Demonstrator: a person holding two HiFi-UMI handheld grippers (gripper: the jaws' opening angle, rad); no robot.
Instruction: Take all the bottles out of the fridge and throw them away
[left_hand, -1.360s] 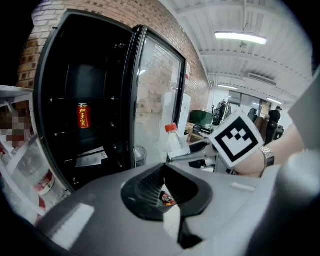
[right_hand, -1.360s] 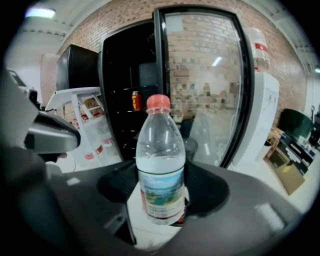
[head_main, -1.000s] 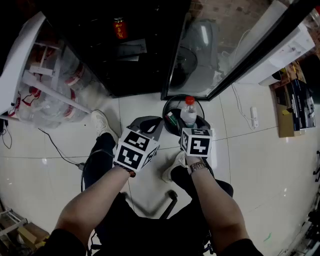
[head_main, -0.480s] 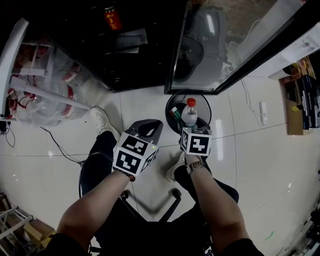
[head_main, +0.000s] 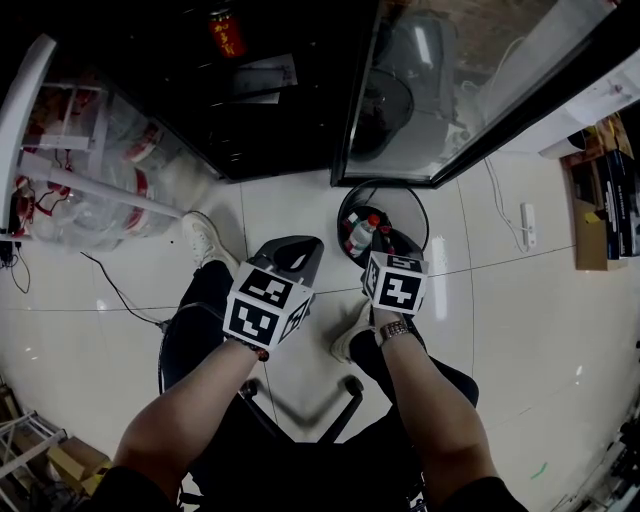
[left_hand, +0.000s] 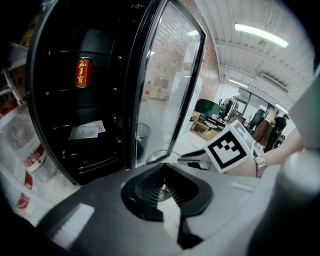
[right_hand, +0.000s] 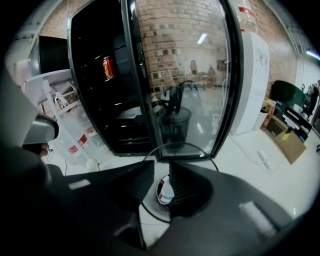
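A clear bottle with a red cap (head_main: 362, 234) lies inside the round black wire bin (head_main: 384, 182) on the floor by the fridge's open glass door (head_main: 450, 90). My right gripper (head_main: 385, 245) hangs just above the bin's near rim; its jaws have just been closing and stand a narrow gap apart with nothing between them. Through that gap the bottle (right_hand: 165, 192) shows down in the bin (right_hand: 182, 145). My left gripper (head_main: 295, 255) is to the left, over the floor, jaws a slim gap apart and empty. A red can (head_main: 225, 32) stands on a shelf in the black fridge (head_main: 270, 110).
Clear plastic bags of bottles (head_main: 90, 190) lie left of the fridge under a white frame. A white power strip (head_main: 525, 225) and cardboard boxes (head_main: 600, 200) are at the right. The person's legs and a black chair (head_main: 300, 400) are below the grippers.
The red-capped bottle stood upright at the right gripper over the bin; now it lies inside the bin, free of the jaws. Both grippers sit slightly lower.
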